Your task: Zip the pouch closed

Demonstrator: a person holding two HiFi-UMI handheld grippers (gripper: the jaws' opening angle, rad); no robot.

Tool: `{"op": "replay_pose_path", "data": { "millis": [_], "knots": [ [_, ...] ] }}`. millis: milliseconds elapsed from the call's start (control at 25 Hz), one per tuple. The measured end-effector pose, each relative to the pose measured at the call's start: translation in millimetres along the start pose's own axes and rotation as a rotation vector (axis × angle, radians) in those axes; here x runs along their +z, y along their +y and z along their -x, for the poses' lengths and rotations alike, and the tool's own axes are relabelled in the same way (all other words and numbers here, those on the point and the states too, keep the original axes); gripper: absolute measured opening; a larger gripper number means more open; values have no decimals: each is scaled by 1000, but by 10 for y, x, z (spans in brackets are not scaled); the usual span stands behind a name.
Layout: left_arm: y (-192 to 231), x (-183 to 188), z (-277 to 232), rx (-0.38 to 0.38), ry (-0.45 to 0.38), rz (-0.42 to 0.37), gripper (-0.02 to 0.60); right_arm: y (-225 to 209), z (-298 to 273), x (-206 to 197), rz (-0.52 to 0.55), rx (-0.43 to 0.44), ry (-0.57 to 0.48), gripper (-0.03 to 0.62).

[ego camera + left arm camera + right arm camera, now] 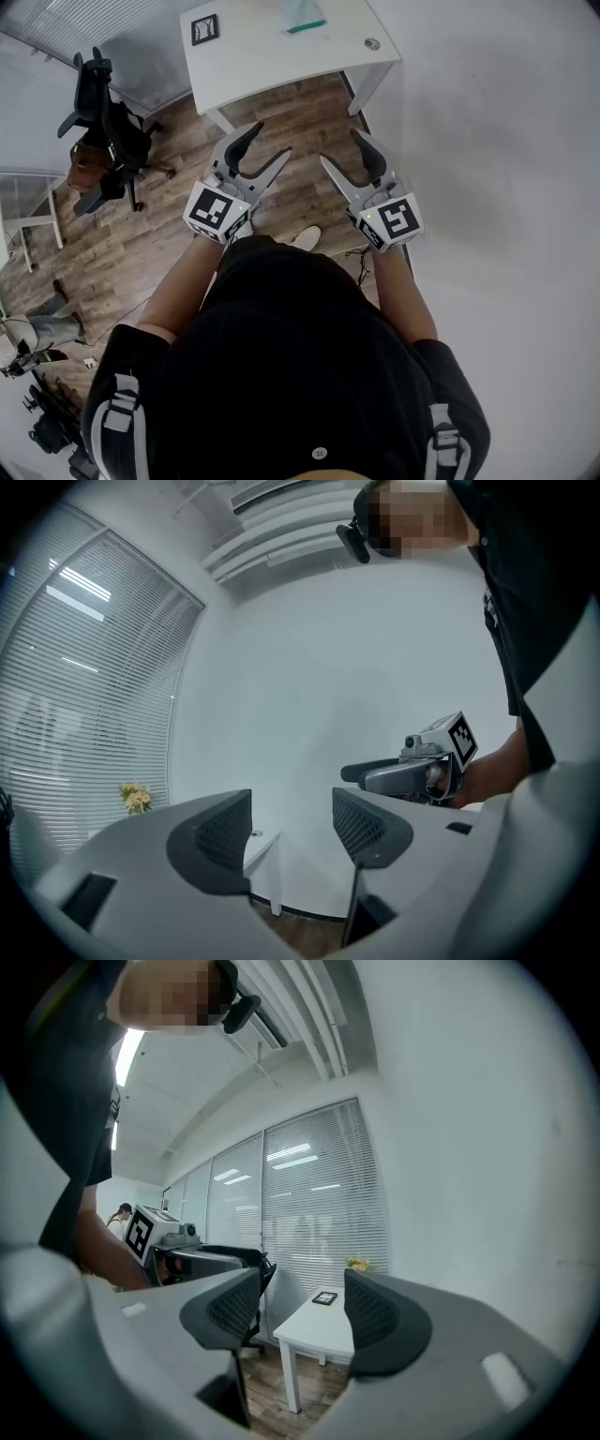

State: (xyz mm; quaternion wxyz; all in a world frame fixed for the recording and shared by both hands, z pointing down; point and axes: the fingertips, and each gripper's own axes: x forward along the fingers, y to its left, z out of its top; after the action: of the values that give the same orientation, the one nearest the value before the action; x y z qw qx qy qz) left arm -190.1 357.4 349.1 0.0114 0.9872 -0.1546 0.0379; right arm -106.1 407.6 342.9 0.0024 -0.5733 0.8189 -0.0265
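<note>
Empty right claw gapes; table, seemingly flowers, beyond.

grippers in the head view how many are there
2. The left gripper is left of centre and the right gripper is beside it on the right. Both hover over the wood floor, short of the white table, jaws apart and empty.

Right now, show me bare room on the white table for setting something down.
Free: the near front strip of the table, between the marker card and the round cap. Fuller: the far edge, where the pouch lies near the card.
</note>
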Motion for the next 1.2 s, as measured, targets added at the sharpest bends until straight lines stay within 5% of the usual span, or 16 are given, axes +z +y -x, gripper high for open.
{"op": "replay_pose_path", "data": {
  "millis": [640, 1200],
  "knots": [
    [-21, -26, -223, 36, 1, 14, 313, -228, 27, -7, 2, 39, 18, 333],
    [890, -81, -823, 31, 9, 45, 313, -919, -849, -61, -9, 18, 53, 333]
  ]
}}
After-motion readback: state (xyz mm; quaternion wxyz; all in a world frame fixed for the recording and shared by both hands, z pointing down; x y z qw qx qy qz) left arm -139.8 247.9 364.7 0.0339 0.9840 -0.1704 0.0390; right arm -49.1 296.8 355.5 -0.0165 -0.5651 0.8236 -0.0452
